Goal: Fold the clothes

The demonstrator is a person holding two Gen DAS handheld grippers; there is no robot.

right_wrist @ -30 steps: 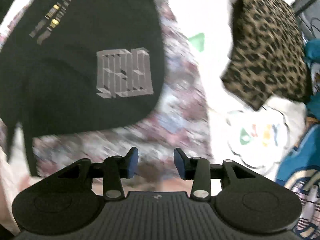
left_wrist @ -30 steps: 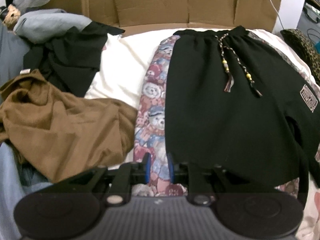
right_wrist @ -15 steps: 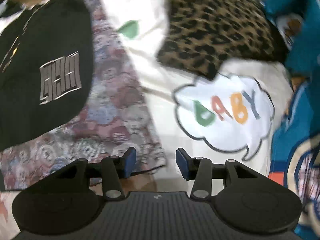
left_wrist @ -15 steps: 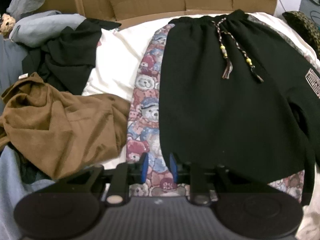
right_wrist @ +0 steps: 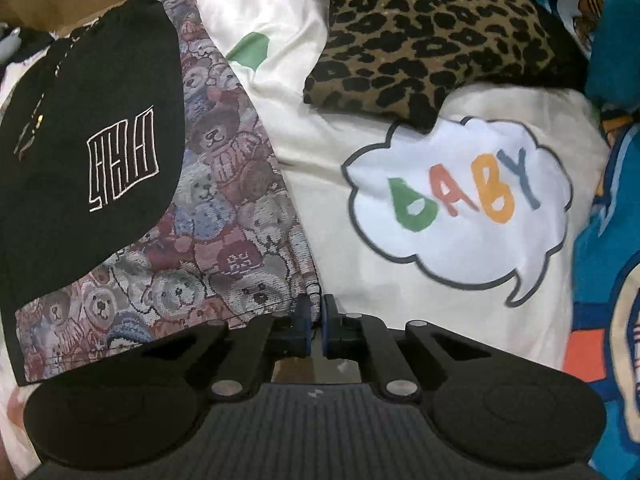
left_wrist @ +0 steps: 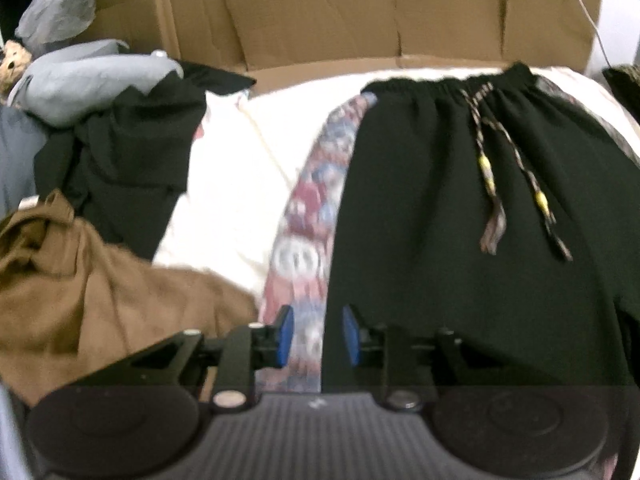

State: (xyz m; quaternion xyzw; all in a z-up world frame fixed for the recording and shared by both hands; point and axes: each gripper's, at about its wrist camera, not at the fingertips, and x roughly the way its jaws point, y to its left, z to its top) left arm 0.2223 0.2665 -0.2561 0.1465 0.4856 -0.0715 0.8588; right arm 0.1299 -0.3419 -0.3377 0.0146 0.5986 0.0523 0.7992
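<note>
1. The black drawstring shorts [left_wrist: 460, 208] lie spread flat, waistband away from me, on top of a teddy-bear print garment [right_wrist: 224, 216]. Both rest on the cream bed sheet [left_wrist: 240, 168].
2. The shorts look like soft, light knit that will drape and sag when lifted. I judge the waistband or hem corners the surest places to hold. The beaded drawstring [left_wrist: 492, 184] lies loose and may swing.
3. The bear fabric looks thicker and woven, so it should hold a crease better.
4. The right gripper [right_wrist: 316, 324] has its jaws pressed nearly together at the bear garment's near corner; whether cloth is caught, I cannot tell.
5. The left gripper [left_wrist: 316, 336] has its jaws spread over the shorts' left edge.
6. Around these are a brown garment [left_wrist: 100, 292], a leopard-print pillow [right_wrist: 432, 32], a "BABY" cloud print [right_wrist: 460, 200] and a cardboard wall [left_wrist: 360, 12].
</note>
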